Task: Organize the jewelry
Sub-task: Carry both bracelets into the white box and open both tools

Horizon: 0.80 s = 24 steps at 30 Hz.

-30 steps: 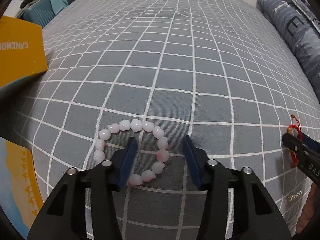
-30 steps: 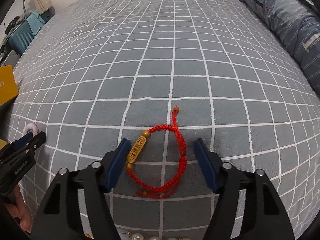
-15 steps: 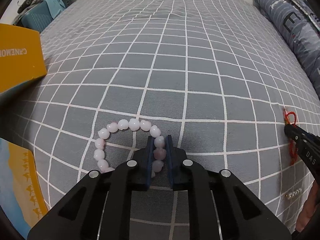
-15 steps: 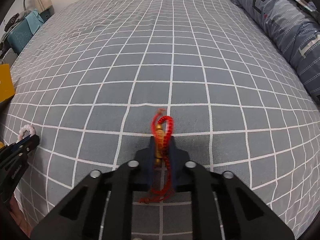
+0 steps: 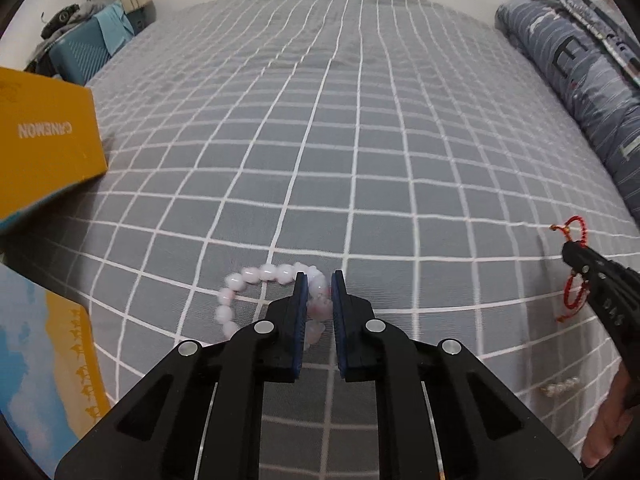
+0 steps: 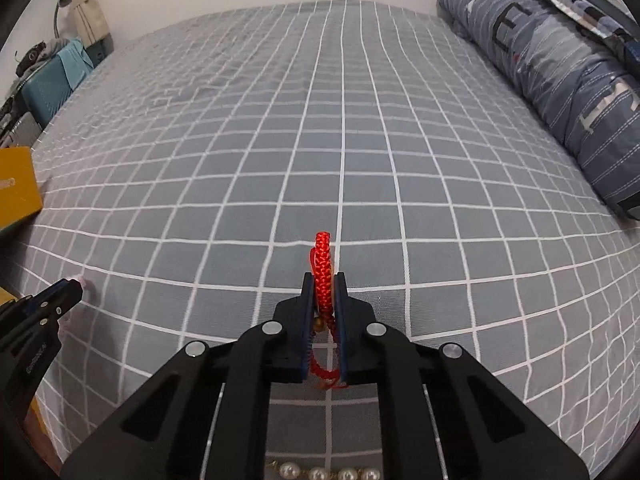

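Left gripper (image 5: 319, 292) jaws clamped on pink bead bracelet (image 5: 256, 280); right gripper (image 6: 323, 292) jaws on red cord bracelet (image 6: 322, 264); yellow box (image 5: 44, 140) reads "CANEMON".

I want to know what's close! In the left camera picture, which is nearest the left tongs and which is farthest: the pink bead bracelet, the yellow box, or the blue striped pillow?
1. Pink bead bracelet: pinched in the left tongs.
2. Yellow cardboard box: off to the left on the bed.
3. Blue striped pillow: far right, up by the wall.
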{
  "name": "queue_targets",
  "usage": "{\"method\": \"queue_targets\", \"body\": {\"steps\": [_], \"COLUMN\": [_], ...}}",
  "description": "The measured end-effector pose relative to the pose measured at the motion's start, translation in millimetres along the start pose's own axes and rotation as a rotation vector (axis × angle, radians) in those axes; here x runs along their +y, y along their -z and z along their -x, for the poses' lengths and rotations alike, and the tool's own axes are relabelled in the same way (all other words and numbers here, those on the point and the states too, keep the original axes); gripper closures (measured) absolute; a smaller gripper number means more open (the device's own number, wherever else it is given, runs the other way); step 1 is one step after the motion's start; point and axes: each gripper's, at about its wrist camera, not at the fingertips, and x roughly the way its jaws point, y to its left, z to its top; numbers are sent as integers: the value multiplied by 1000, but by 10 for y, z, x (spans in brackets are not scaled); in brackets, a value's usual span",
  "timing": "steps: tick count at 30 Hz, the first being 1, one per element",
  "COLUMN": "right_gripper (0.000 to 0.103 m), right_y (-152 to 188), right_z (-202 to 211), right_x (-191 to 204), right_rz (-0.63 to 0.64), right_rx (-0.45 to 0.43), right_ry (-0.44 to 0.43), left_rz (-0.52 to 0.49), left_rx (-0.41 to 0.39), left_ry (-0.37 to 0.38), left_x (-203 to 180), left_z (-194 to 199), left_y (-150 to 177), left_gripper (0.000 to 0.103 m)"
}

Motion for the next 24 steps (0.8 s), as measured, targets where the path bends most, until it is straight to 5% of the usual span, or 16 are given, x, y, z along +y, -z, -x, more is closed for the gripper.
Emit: {"method": "queue_targets", "body": {"steps": [12, 24], "right_gripper": [94, 94], "right_y": [53, 414], "right_z": [763, 1515], "right_x": [59, 36], "right_rz": [10, 14], "right_rx": [-137, -251], "right_ry": [9, -3], "left_rz": [-15, -70], "left_rx": [-135, -270], "left_ry": [117, 148], "left_x": [13, -18], "left_z": [814, 1618], "left_y": [-22, 313], "left_gripper": [91, 91]}}
